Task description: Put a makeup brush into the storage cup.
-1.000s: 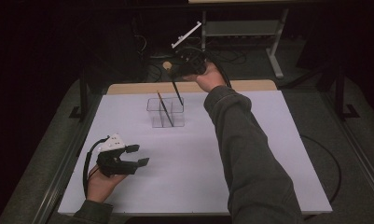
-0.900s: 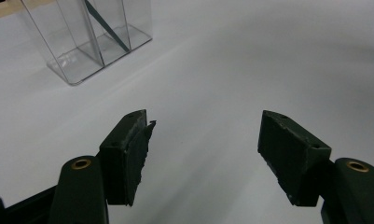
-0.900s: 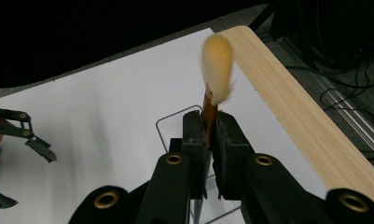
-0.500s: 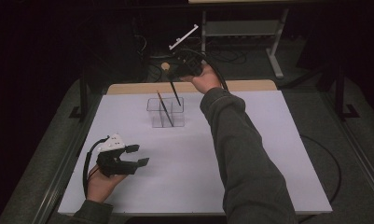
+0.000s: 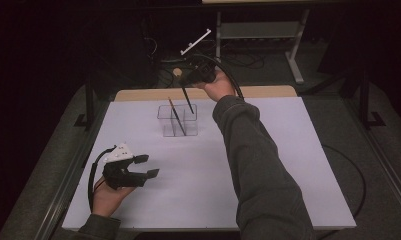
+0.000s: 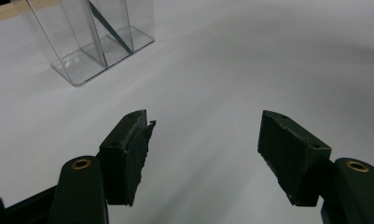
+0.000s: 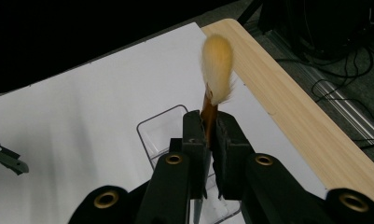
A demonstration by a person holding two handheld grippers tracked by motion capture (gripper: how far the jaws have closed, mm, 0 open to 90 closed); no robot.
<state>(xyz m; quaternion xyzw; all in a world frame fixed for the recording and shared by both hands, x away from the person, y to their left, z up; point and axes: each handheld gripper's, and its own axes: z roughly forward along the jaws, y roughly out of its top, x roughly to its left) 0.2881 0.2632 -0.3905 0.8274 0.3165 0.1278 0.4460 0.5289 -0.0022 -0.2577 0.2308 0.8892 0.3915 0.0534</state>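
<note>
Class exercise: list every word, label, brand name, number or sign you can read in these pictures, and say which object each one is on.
None: no view shows any readable text.
Clear holder: plain, no label.
Brush in the right gripper: no marking visible on its handle or tuft.
Left gripper: black jaws with brass fittings, no lettering.
White table and its wooden edge: blank.

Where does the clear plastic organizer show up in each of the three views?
High view: the clear organizer stands at the table's far middle, below the right gripper, which holds a brush over it.
Left gripper view: top left corner, a dark stick leaning inside, beyond the open jaws.
Right gripper view: its rim sits just behind and under the shut jaws.
Shared landmark: the wooden strip along the table's far edge.
</note>
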